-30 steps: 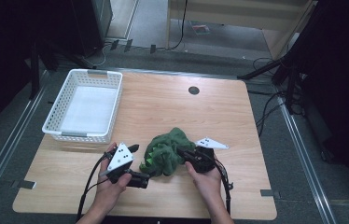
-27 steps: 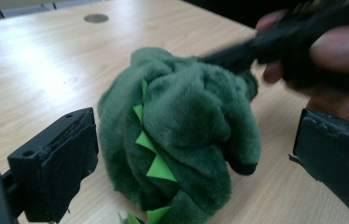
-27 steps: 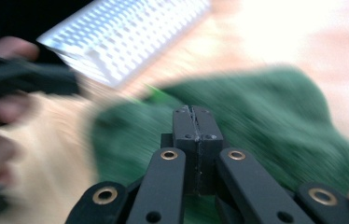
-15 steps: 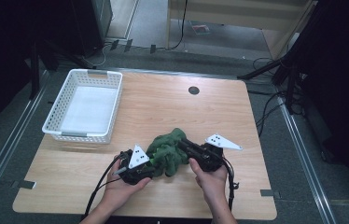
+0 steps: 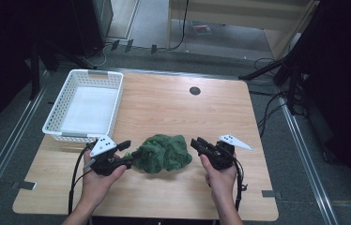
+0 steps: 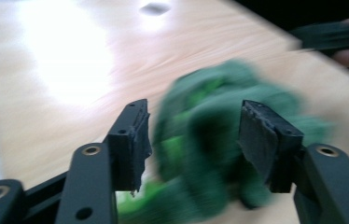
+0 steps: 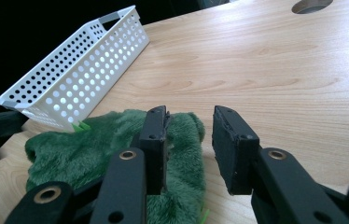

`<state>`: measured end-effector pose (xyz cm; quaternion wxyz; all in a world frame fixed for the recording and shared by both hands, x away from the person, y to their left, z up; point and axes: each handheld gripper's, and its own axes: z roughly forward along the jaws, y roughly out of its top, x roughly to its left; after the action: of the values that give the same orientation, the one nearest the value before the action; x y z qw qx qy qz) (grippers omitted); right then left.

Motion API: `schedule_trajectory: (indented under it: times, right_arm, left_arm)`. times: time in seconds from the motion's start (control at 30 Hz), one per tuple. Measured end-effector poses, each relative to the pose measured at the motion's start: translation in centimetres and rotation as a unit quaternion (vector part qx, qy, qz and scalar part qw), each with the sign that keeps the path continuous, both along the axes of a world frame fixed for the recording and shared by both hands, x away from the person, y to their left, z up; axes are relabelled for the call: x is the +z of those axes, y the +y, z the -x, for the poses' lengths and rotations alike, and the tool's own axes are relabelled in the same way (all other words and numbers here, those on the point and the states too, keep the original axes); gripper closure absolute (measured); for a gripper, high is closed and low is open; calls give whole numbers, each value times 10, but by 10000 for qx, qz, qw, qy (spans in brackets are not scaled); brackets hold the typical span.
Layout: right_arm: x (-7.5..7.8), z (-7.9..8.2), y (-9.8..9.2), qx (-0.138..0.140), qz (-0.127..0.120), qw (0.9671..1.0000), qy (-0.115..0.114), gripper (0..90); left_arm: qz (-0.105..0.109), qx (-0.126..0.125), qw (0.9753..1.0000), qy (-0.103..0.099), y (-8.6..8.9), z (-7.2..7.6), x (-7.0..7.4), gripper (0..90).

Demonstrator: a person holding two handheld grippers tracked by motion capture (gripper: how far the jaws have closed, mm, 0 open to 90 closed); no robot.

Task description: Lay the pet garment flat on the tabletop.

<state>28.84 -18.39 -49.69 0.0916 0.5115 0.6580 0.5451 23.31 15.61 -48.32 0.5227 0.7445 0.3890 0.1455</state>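
A crumpled green fuzzy cloth [image 5: 163, 152] lies on the wooden table [image 5: 173, 108], near its front edge. My left gripper [image 5: 127, 153] is open at the cloth's left edge. In the left gripper view the cloth [image 6: 210, 140] is a blur just ahead of the left gripper [image 6: 193, 123], in line with the gap between its jaws. My right gripper [image 5: 197, 143] is open at the cloth's right edge. In the right gripper view nothing sits between the jaws of the right gripper [image 7: 189, 123], and the cloth [image 7: 93, 149] lies past the left jaw.
A white perforated basket [image 5: 54, 123] stands at the table's left side and looks empty; its wall [image 7: 74, 70] is beyond the cloth. A round cable hole [image 5: 194, 90] sits near the far edge. Bare wood stretches behind the cloth.
Both grippers have drawn outward, away from the cloth's middle, the left one leftward and the right one rightward. The cloth now lies lower and flatter on the table.
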Motion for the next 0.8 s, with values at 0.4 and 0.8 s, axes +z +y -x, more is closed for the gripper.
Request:
schedule_trajectory:
  times: [0.4,0.8]
  right_arm:
    - [-17,10,8,698,-175,9972,211,430]
    - [-40,13,47,1442,642,9851,676,474]
  left_arm:
    - [-1649,-194,9859,196,-71,8,-47,217]
    - [-855,123,9950,494,-31,-10,-52,857]
